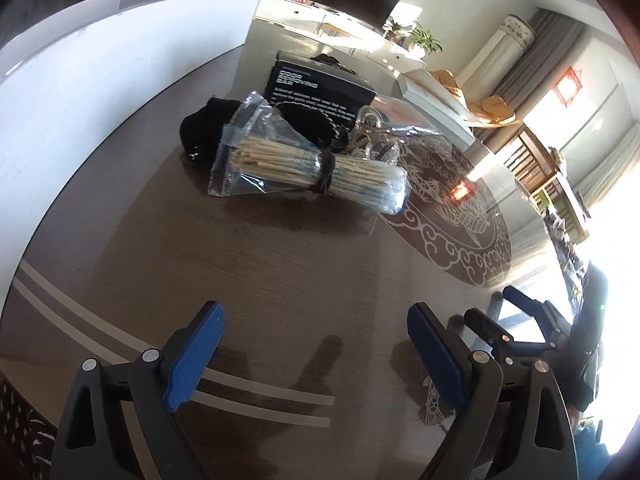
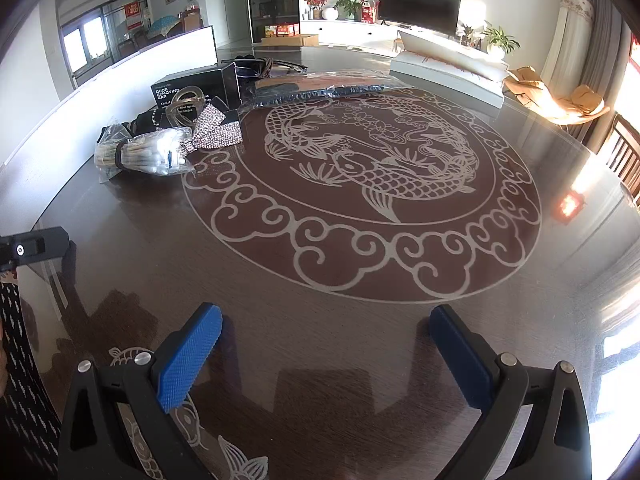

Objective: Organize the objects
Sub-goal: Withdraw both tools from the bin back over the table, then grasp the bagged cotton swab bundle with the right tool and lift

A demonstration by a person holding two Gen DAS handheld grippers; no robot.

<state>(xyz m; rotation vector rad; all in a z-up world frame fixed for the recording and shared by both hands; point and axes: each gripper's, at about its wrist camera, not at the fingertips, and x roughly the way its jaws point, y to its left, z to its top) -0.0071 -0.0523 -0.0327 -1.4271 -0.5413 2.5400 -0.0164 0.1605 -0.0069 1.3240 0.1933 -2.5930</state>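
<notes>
Two empty tools hover over a dark round surface [image 2: 360,340] with a small pile of clutter.

Left wrist view: left tool [image 1: 316,344] released, aimed at the bagged stick bundle [image 1: 312,172] ahead; best to straddle its banded middle. Right wrist view: right tool [image 2: 326,344] released, well apart from the bundle [image 2: 148,154] and black box [image 2: 196,88] at far left.

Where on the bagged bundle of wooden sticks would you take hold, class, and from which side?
Grip the bundle of sticks across its banded middle, at the dark elastic band, where the sticks are cinched tight. It lies flat on the table, long axis crosswise to the open left gripper, so probably come from above, from this clear near side. Avoid the loose bag end.
</notes>
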